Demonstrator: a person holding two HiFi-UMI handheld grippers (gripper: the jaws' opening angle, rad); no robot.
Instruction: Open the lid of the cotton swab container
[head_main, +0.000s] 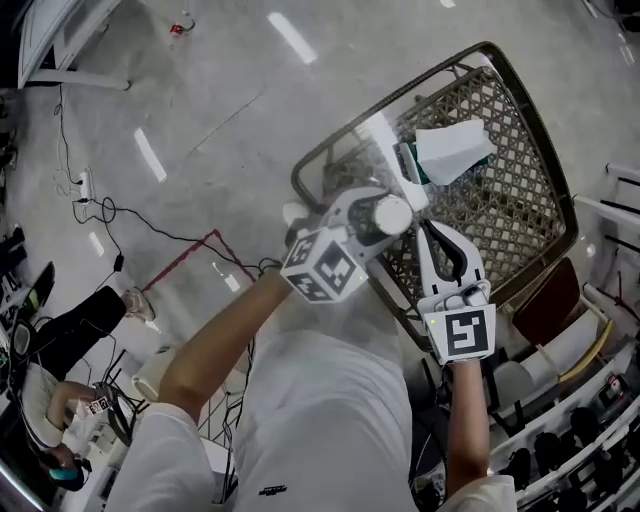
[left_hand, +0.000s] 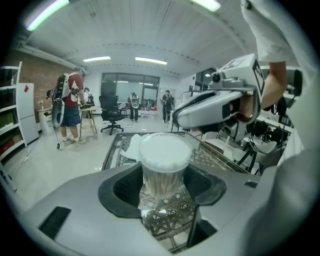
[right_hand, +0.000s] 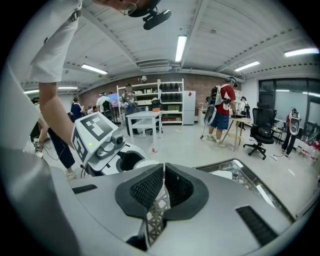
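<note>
A clear cotton swab container (head_main: 392, 215) with a white lid (left_hand: 164, 150) on top is held upright above the woven tray. My left gripper (head_main: 378, 224) is shut on its body from both sides, and the swabs show through the wall (left_hand: 161, 181). In the left gripper view the jaws of my left gripper (left_hand: 162, 189) stand wide around the container (left_hand: 162, 167). My right gripper (head_main: 426, 226) hangs just right of the lid, shut with nothing in it. In the right gripper view the right gripper (right_hand: 163, 186) has its pads together, with the lid's edge (right_hand: 139, 164) low at the left.
A woven tray with a metal rim (head_main: 556, 190) lies below, with a white paper bundle (head_main: 452, 148) in it. Shelving and chairs crowd the right edge (head_main: 590, 400). A seated person (head_main: 60, 345) and floor cables (head_main: 120, 215) are at the left. People stand far off (left_hand: 70, 107).
</note>
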